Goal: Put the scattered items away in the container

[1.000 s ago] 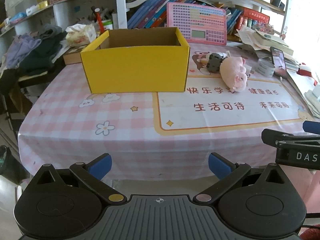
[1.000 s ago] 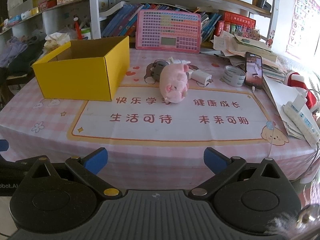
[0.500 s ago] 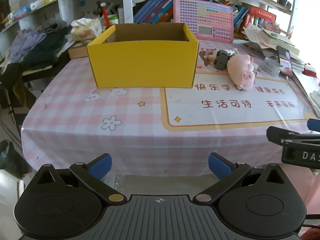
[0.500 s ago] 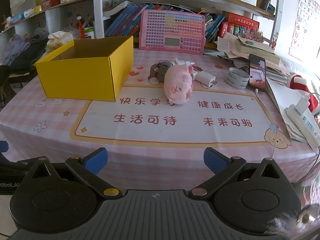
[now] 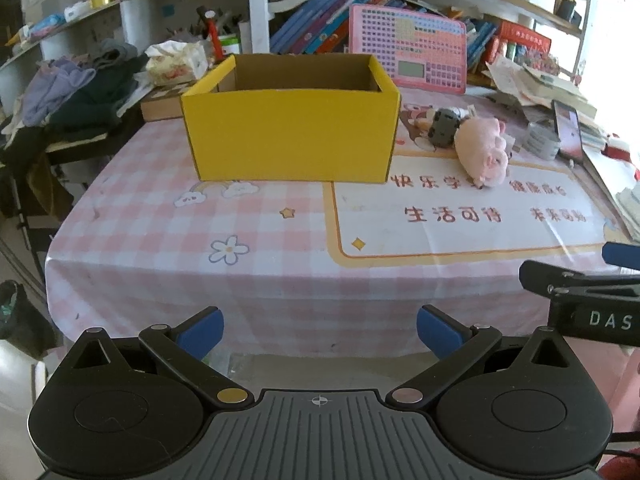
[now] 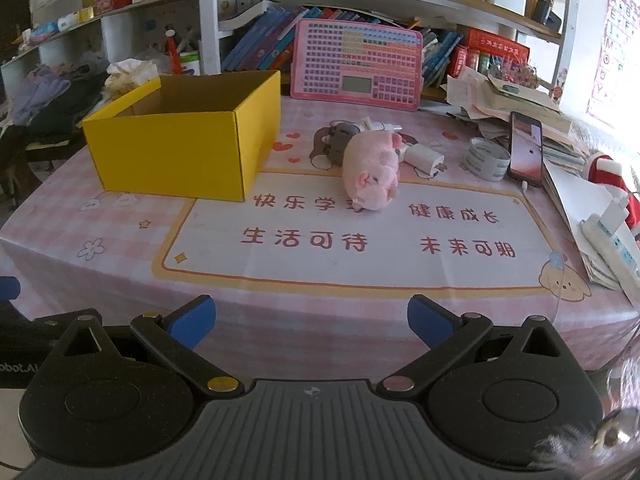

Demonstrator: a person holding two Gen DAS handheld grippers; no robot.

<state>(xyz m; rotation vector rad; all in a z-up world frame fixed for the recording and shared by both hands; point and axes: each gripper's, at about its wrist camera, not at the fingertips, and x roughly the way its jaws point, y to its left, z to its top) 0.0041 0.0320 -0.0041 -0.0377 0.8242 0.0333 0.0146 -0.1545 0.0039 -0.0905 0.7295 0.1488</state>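
Observation:
An open yellow cardboard box (image 5: 292, 136) (image 6: 180, 152) stands on the pink checked tablecloth, its floor hidden from here. Right of it lies a pink plush pig (image 5: 482, 152) (image 6: 372, 172), with a small grey toy (image 5: 443, 128) (image 6: 338, 142) touching its far side and a white charger plug (image 6: 426, 159) beside it. My left gripper (image 5: 320, 330) is open and holds nothing, short of the table's near edge. My right gripper (image 6: 311, 319) is open and holds nothing as well, level with the near edge.
A tape roll (image 6: 486, 159) and a phone (image 6: 526, 148) lie right of the plug. Papers and books (image 6: 516, 104) pile up at the far right. A pink keyboard toy (image 6: 356, 66) leans on the shelf behind. Clothes (image 5: 72, 92) heap at the left.
Both grippers have risen and moved slightly toward the table, so the box and the pig look a little nearer. Both stay open. Nothing on the table has moved.

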